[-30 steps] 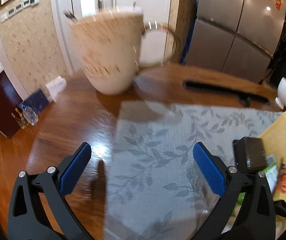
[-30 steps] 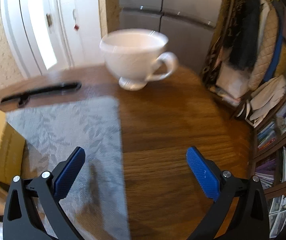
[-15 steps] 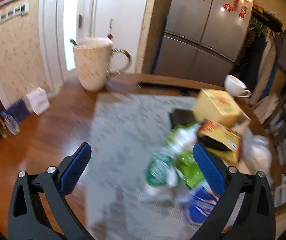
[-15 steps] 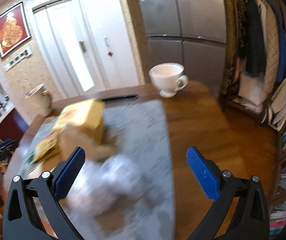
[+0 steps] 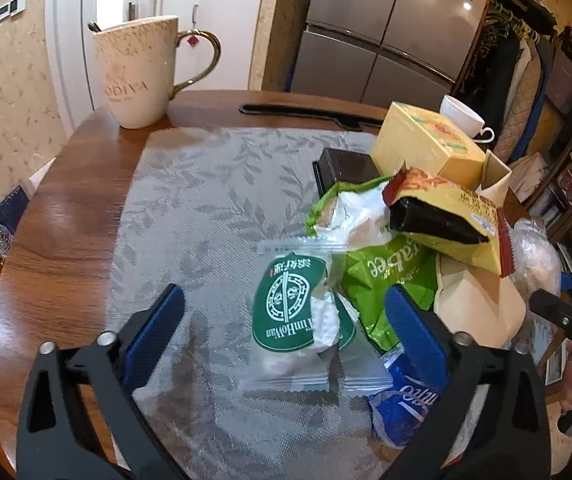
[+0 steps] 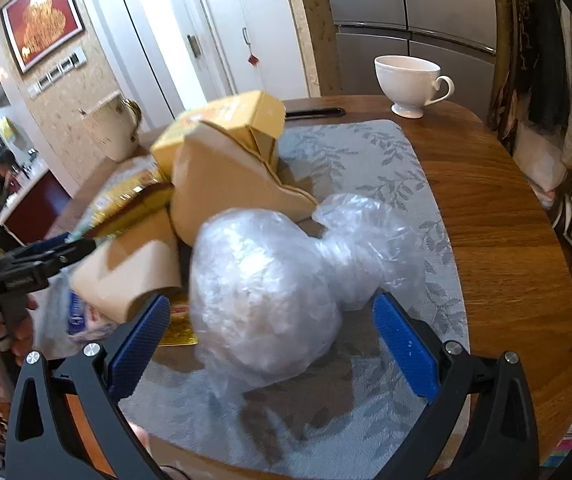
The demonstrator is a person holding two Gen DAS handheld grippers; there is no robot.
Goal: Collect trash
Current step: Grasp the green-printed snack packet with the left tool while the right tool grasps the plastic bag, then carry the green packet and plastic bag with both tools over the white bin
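Trash pile: two green-seal packets [image 5: 286,312], one yellow box [image 5: 421,144], two cups, left gripper [image 5: 282,320] and right gripper [image 6: 266,324] released.

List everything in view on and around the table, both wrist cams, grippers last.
Table: 1, brown wood, under everything.
Mat: 1, grey leaf print, table centre.
Mug: 1, cream with gold handle, far left corner.
Teacup: 1, white, far right corner.
Black strip: 1, far edge beyond mat.
Box: 1, yellow, back of pile.
Black tray: 1, beside box.
Wrappers: clear-and-green, green, yellow-and-red, blue; pile on mat.
Cardboard pieces: tan, mid pile.
Plastic bag: 1, clear, knotted, right of pile.
Fridge: 1, steel, behind table.
Left gripper: open, over clear-and-green wrapper.
Right gripper: open, around bag.
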